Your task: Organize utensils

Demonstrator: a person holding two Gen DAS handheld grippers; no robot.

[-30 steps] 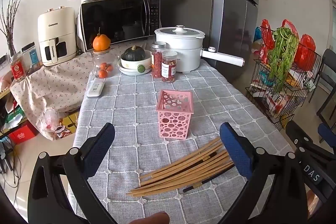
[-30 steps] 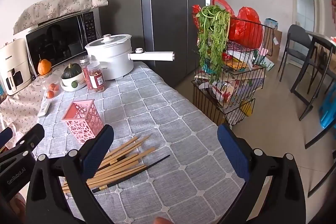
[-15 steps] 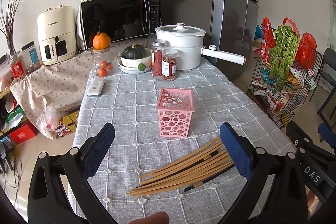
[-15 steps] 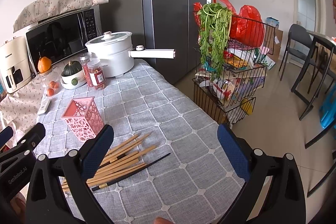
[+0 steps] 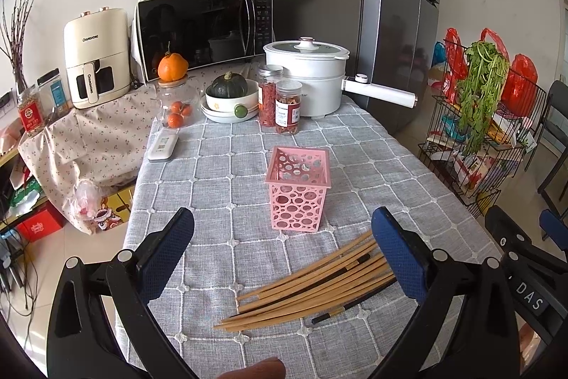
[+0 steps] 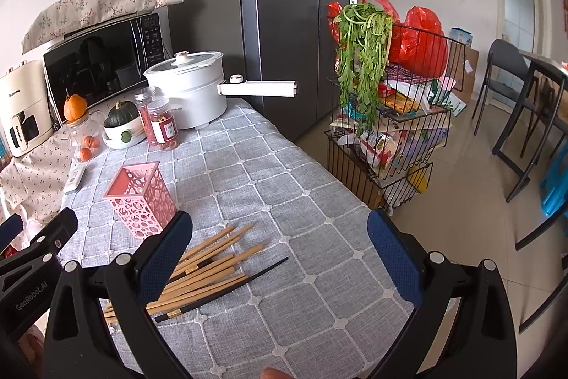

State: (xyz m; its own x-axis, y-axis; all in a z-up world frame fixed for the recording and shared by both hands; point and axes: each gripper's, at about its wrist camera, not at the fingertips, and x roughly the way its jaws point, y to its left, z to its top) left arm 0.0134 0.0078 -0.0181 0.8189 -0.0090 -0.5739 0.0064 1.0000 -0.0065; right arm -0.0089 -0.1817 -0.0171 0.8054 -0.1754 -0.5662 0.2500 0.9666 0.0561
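Both grippers, left point(image 5: 282, 253) & right point(image 6: 280, 253), hover w/ fingers wide apart, holding nothing. Just past them a loose pile of thin wooden chopsticks point(image 5: 312, 285) lies flat on the grey checked tablecloth point(image 5: 230, 173), long way running left-near to right-far. A grab could pinch too many or roll them off the edge; farther back, the light pink holey plastic basket point(image 5: 298, 189) could tip if bumped.

From the left gripper point(image 5: 282, 249), the basket point(image 5: 297, 189) and chopsticks point(image 5: 312, 286) now sit slightly lower and nearer. From the right gripper point(image 6: 278, 253), the pot point(image 6: 188, 87) has drifted a little rightward.
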